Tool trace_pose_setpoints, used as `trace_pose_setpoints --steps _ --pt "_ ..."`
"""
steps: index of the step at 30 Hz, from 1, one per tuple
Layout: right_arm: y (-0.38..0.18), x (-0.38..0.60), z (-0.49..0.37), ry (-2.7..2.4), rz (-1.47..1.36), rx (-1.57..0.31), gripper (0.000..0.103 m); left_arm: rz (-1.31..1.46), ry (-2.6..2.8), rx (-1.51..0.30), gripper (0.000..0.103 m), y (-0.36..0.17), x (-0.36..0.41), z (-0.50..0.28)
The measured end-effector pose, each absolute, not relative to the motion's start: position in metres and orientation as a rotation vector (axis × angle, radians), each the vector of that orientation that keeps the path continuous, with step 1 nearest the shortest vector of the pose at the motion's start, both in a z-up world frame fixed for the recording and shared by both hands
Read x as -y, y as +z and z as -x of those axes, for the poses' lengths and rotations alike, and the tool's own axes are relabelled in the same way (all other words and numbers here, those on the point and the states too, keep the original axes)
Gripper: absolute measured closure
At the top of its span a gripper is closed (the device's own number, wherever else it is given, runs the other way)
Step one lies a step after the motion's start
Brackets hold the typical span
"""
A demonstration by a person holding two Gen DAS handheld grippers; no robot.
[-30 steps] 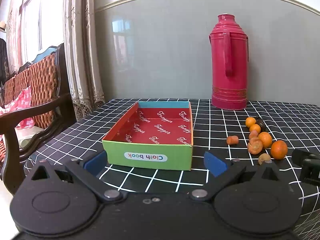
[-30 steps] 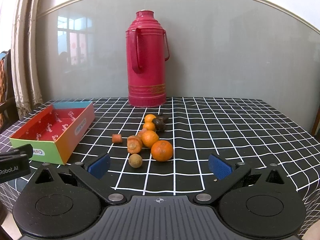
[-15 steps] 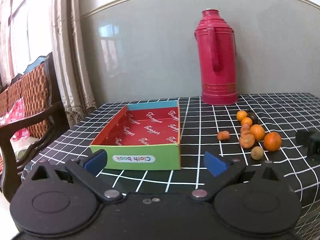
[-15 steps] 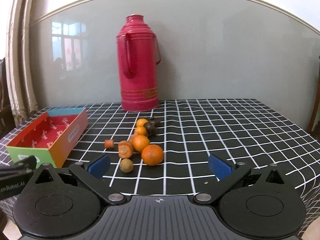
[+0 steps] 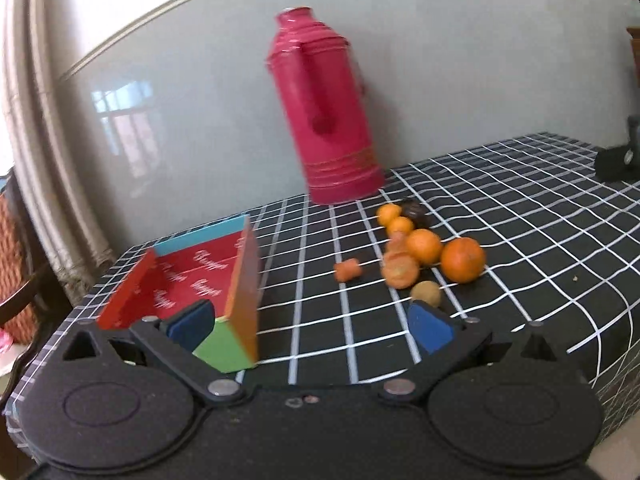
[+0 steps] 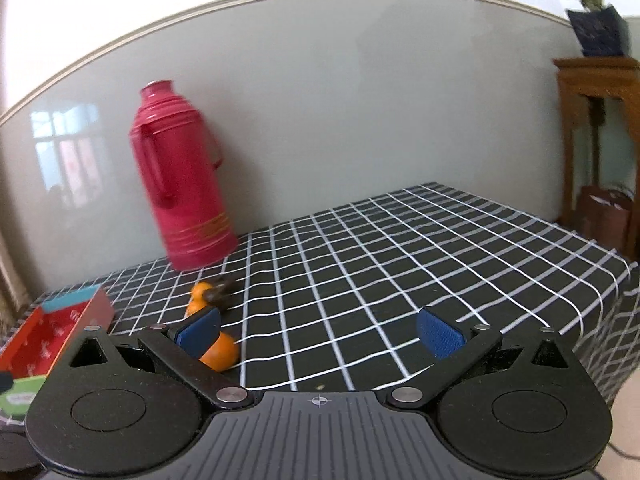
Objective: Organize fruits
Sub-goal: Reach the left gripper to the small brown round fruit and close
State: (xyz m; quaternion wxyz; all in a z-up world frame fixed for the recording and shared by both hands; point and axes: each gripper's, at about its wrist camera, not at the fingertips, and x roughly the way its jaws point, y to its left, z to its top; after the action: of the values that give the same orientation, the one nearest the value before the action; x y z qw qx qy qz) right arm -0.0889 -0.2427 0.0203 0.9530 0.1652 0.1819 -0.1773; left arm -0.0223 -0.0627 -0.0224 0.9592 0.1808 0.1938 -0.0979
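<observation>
Looking across a table draped in a black cloth with a white grid (image 5: pixel 520 216), its far edge running along a pale grey-green wall (image 5: pixel 460 60) topped by a moulded rail. Standing upright at the back of the cloth, close to the wall, a tall red thermos (image 5: pixel 328 108). Reflecting a window, the glossy wall left of the thermos. Hanging at the far left, beige curtains (image 5: pixel 36 140), with part of a woven chair (image 5: pixel 12 264) below them. Standing off the right end of the table in the right wrist view, a wooden stand (image 6: pixel 596 128) carrying a potted plant (image 6: pixel 592 20).

Lying loose in a cluster on the cloth in front of the thermos, the fruits (image 5: pixel 424 252): several oranges, some carrot-like pieces, a small brown round one and a dark one. Sitting to their left, well apart, an open box (image 5: pixel 192 284) with a red lining.

Holding nothing, the left gripper (image 5: pixel 310 326), blue pads spread wide, one pad overlapping the box's near corner. Likewise gaping and empty, the right gripper (image 6: pixel 320 332), with an orange (image 6: pixel 220 354) just behind its left pad.
</observation>
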Motion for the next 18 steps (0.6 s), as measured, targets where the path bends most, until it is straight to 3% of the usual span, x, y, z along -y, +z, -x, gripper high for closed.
trace_pose_setpoints --steps 6,14,18 --pt "0.022 0.264 0.097 -0.386 -0.401 -0.345 0.000 -0.349 -0.271 -0.411 0.007 -0.029 0.085 0.004" --pt "0.021 0.270 0.100 -0.385 -0.428 -0.342 0.000 -0.331 -0.328 -0.470 0.026 -0.046 0.102 -0.012" --pt "0.021 0.266 0.096 -0.370 -0.423 -0.348 0.000 -0.319 -0.347 -0.500 0.042 -0.052 0.105 -0.019"
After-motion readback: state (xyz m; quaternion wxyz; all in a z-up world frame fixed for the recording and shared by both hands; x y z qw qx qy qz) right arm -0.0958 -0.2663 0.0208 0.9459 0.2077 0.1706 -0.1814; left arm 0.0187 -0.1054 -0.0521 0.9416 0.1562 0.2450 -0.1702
